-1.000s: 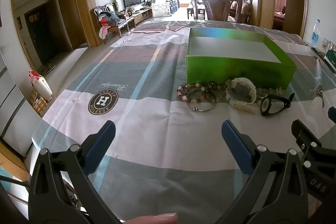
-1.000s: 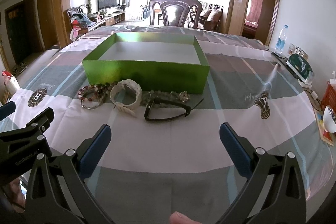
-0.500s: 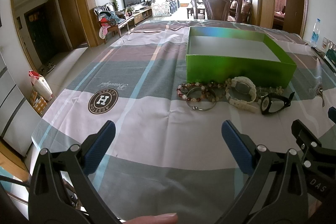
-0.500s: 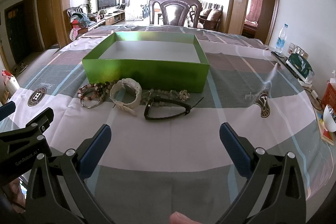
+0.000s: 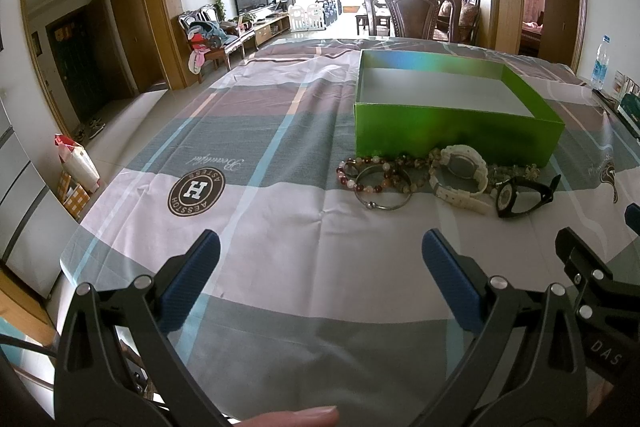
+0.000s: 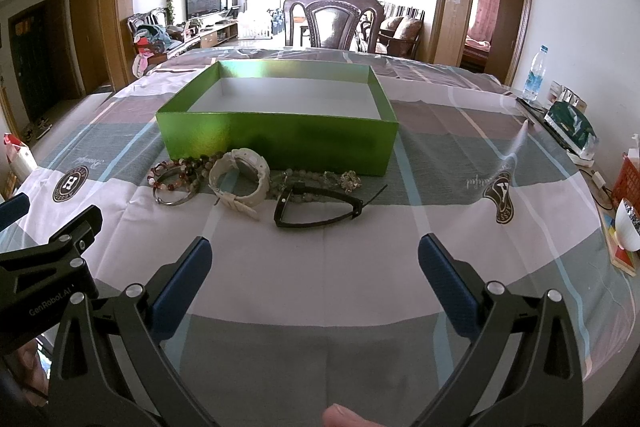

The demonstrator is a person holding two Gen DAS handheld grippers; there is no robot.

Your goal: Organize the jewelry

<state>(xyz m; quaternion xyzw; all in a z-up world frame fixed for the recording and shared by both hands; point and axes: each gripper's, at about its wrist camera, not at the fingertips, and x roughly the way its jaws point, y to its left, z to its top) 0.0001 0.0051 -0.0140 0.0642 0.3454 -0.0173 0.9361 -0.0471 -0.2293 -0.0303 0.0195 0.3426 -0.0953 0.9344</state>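
An open, empty green box (image 5: 456, 131) (image 6: 276, 139) stands on the checked tablecloth. In front of it lie beaded bracelets (image 5: 372, 175) (image 6: 176, 175), a silver bangle (image 5: 384, 203), a white watch (image 5: 460, 175) (image 6: 240, 179), a greenish bead string (image 6: 324, 179) and a black watch (image 5: 520, 193) (image 6: 320, 207). My left gripper (image 5: 320, 267) is open and empty, near and left of the jewelry. My right gripper (image 6: 316, 271) is open and empty, just short of the black watch.
A dark wooden chair (image 6: 332, 19) stands behind the table's far edge. A water bottle (image 6: 534, 75), a green packet (image 6: 572, 127), a white bowl (image 6: 626, 227) and a red basket (image 6: 628, 179) sit along the right side. The table's left edge drops to the floor (image 5: 120, 119).
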